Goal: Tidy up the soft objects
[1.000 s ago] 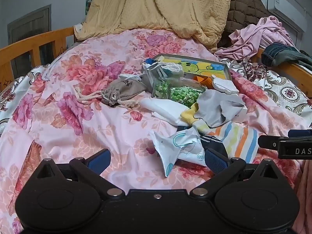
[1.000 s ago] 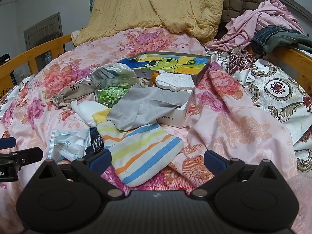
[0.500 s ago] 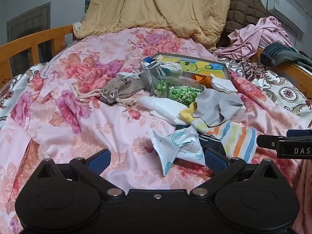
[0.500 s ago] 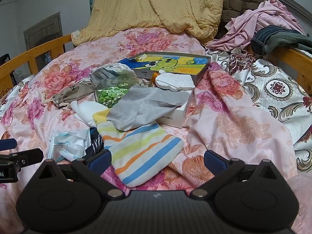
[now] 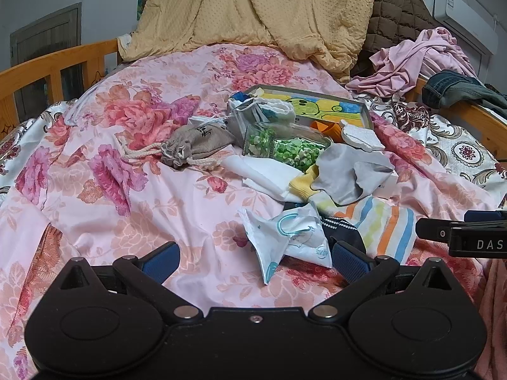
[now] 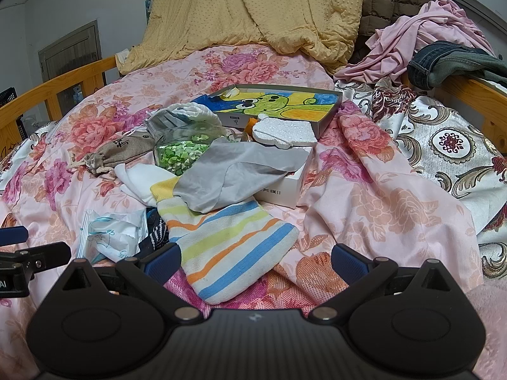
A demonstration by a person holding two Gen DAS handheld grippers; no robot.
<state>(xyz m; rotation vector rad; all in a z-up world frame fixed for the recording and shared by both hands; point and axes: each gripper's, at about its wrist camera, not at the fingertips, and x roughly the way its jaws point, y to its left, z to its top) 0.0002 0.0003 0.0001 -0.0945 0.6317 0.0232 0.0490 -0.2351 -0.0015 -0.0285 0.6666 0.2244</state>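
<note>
Two grippers hover low over the near edge of the bed, both spread wide and empty: left gripper, right gripper. Striped sock lies just ahead of the right gripper, its toe between the fingers, its cuff tucked under a grey cloth that drapes over a white box. White wrapper lies crumpled ahead of the left gripper, touching a dark dotted cloth. Mid-bed: drawstring pouch, clear bag of green bits, foam block, cartoon picture tray. Yellow quilt is heaped at the far edge; pink garment and jeans sit at the far right corner.
</note>
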